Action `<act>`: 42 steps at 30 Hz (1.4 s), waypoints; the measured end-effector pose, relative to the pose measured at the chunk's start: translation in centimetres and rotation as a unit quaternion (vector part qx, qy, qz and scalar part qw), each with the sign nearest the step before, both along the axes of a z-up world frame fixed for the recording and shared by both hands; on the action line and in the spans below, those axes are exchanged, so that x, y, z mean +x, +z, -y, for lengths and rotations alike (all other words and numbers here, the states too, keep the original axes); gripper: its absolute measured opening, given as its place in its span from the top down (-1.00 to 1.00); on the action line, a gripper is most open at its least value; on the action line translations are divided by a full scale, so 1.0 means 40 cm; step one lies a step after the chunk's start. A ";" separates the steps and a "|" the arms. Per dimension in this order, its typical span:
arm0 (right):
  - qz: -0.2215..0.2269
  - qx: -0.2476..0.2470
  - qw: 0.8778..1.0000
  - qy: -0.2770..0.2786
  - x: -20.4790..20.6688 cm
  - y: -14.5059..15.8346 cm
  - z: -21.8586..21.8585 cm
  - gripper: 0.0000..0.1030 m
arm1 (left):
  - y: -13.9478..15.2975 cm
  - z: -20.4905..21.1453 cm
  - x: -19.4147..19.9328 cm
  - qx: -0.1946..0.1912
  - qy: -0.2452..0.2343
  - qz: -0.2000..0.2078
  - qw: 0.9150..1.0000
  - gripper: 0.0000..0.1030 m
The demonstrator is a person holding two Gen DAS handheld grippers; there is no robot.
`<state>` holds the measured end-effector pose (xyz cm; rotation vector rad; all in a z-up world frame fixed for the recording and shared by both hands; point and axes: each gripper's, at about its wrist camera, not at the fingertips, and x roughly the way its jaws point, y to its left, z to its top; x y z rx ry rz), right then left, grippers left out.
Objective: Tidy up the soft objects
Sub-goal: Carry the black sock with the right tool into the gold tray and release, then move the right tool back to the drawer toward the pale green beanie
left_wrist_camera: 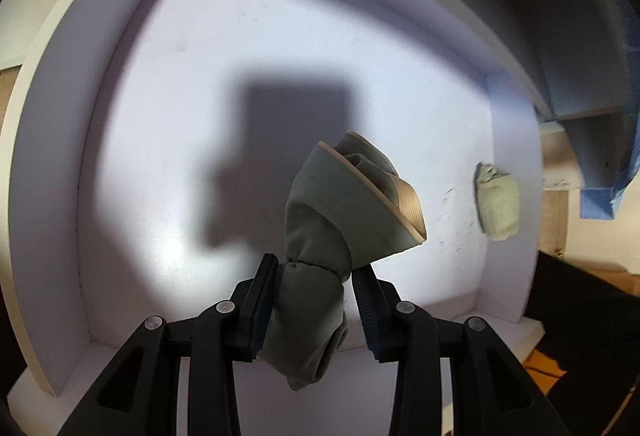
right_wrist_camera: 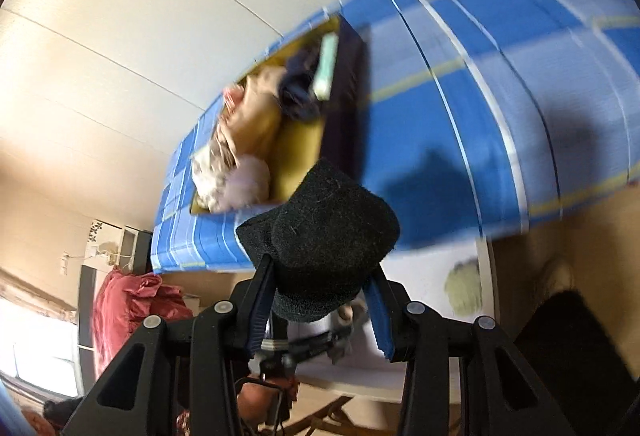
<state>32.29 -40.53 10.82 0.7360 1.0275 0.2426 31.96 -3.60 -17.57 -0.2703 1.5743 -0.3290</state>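
In the left wrist view my left gripper (left_wrist_camera: 314, 270) is shut on a rolled sage-green cloth item with a tan band (left_wrist_camera: 340, 211), held above a white tray (left_wrist_camera: 52, 220). A second pale green bundle (left_wrist_camera: 497, 203) lies by the tray's right wall. In the right wrist view my right gripper (right_wrist_camera: 322, 276) is shut on a black fuzzy sock-like bundle (right_wrist_camera: 328, 232), held up in front of a blue checked cloth (right_wrist_camera: 460, 115). An open box (right_wrist_camera: 298, 159) on that cloth holds several soft items: beige, dark blue, mint and pale pink.
The white tray has raised walls on its left, far and right sides. A blue-edged flap (left_wrist_camera: 600, 175) hangs at the right. Below the right gripper I see a white surface (right_wrist_camera: 424, 276) with a green bundle (right_wrist_camera: 464, 290), a red cloth heap (right_wrist_camera: 128, 308) at the left, and a dark shape (right_wrist_camera: 572, 336) at the right.
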 end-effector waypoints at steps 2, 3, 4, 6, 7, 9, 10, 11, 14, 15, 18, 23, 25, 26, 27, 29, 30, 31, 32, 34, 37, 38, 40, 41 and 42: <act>0.010 -0.015 1.000 0.008 0.037 0.027 -0.014 0.15 | 0.016 -0.008 -0.004 -0.009 0.009 0.004 1.000 0.27; 0.010 -0.022 1.000 0.012 0.064 0.037 -0.025 0.15 | 0.022 -0.010 -0.006 -0.013 0.012 0.005 1.000 0.27; 0.011 -0.026 0.999 0.016 0.087 0.041 -0.034 0.15 | 0.028 -0.012 -0.008 -0.016 0.014 0.006 1.000 0.27; 0.010 -0.041 0.999 0.032 0.143 0.047 -0.062 0.15 | 0.038 -0.016 -0.011 -0.021 0.016 0.010 1.000 0.27; 0.009 -0.053 0.998 0.037 0.164 0.048 -0.073 0.15 | 0.041 -0.018 -0.012 -0.022 0.016 0.011 1.000 0.27; 0.008 -0.074 0.996 0.054 0.217 0.044 -0.100 0.15 | 0.045 -0.025 -0.010 -0.025 0.020 0.014 0.999 0.27; 0.003 -0.085 0.995 0.062 0.248 0.039 -0.113 0.15 | 0.047 -0.032 -0.006 -0.027 0.023 0.014 0.999 0.27; -0.003 -0.091 0.994 0.066 0.272 0.036 -0.121 0.15 | 0.048 -0.040 -0.004 -0.031 0.030 0.013 0.999 0.27; -0.020 -0.103 0.991 0.088 0.343 0.018 -0.159 0.15 | 0.047 -0.054 0.001 -0.039 0.044 0.010 0.998 0.27; -0.025 -0.107 0.990 0.092 0.361 0.014 -0.168 0.15 | 0.046 -0.055 0.003 -0.042 0.047 0.010 0.998 0.27; -0.035 -0.126 0.986 0.107 0.417 -0.006 -0.211 0.14 | 0.056 -0.066 0.008 -0.051 0.052 0.012 0.997 0.27; -0.043 -0.143 0.982 0.115 0.471 -0.036 -0.254 0.00 | 0.065 -0.071 0.015 -0.063 0.060 0.015 0.996 0.27; -0.038 -0.151 0.982 0.109 0.481 -0.033 -0.258 -0.31 | 0.067 -0.075 0.016 -0.067 0.065 0.015 0.996 0.27; -0.033 -0.150 0.983 0.100 0.479 -0.028 -0.253 -0.35 | 0.067 -0.077 0.017 -0.068 0.068 0.015 0.995 0.27; -0.026 -0.142 0.985 0.092 0.475 -0.019 -0.245 -0.35 | 0.066 -0.075 0.019 -0.066 0.069 0.017 0.995 0.27; -0.011 -0.129 0.988 0.080 0.464 -0.002 -0.228 -0.35 | 0.065 -0.074 0.022 -0.064 0.072 0.019 0.995 0.27; -0.003 -0.126 0.989 0.076 0.456 0.007 -0.221 -0.35 | 0.066 -0.076 0.022 -0.065 0.073 0.019 0.995 0.27; 0.009 -0.123 0.990 0.071 0.443 0.017 -0.210 -0.35 | 0.067 -0.078 0.023 -0.066 0.076 0.020 0.995 0.27; 0.017 -0.122 0.990 0.068 0.432 0.023 -0.203 -0.35 | 0.067 -0.075 0.025 -0.066 0.076 0.021 0.995 0.27; 0.028 -0.115 0.991 0.059 0.398 0.031 -0.184 -0.37 | 0.069 -0.073 0.024 -0.066 0.076 0.024 0.995 0.27; 0.037 -0.105 0.993 0.047 0.349 0.026 -0.158 -0.37 | 0.072 -0.071 0.022 -0.065 0.074 0.029 0.995 0.27; 0.040 -0.105 0.993 0.043 0.332 0.024 -0.150 -0.37 | 0.077 -0.076 0.018 -0.064 0.074 0.032 0.995 0.27; 0.048 -0.107 0.992 0.041 0.299 0.018 -0.141 -0.37 | 0.078 -0.074 0.018 -0.061 0.074 0.034 0.995 0.27; 0.052 -0.108 0.992 0.037 0.281 0.017 -0.135 -0.37 | 0.080 -0.076 0.017 -0.060 0.075 0.034 0.995 0.27; 0.058 -0.108 0.992 0.034 0.261 0.016 -0.129 -0.37 | 0.081 -0.078 0.016 -0.059 0.076 0.036 0.995 0.27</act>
